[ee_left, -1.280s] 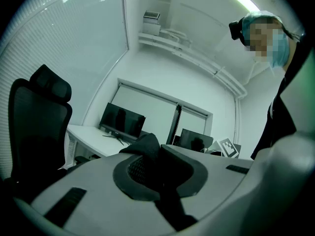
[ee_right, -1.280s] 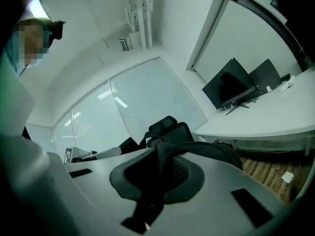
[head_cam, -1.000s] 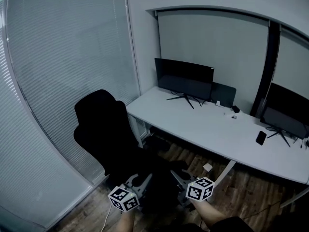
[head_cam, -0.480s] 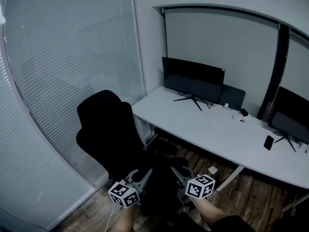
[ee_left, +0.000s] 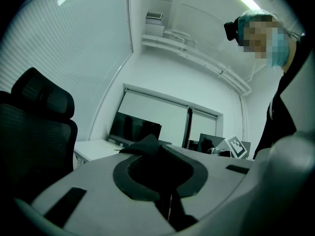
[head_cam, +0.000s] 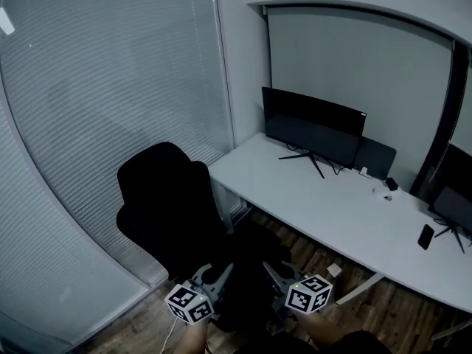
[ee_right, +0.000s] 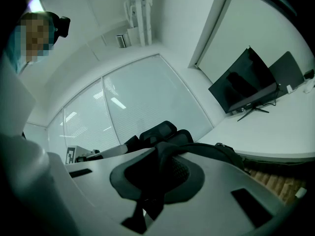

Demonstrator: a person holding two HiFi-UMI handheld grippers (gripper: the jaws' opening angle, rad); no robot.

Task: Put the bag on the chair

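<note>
As left gripper [head_cam: 223,273] and right gripper [head_cam: 270,271] clamp bag [head_cam: 248,260], desk [head_cam: 332,206] now farther right.

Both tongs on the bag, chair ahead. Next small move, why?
Probably carry the bag forward and slightly left until it hangs over the seat of the chair. The left tongs and right tongs are each shut on its black fabric, holding it between them, and the backrest stands just beyond; the seat is too dark to make out.

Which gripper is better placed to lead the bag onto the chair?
Left, probably. Both are shut on the black bag, but the left gripper is nearer the chair; the right gripper is toward the desk.
</note>
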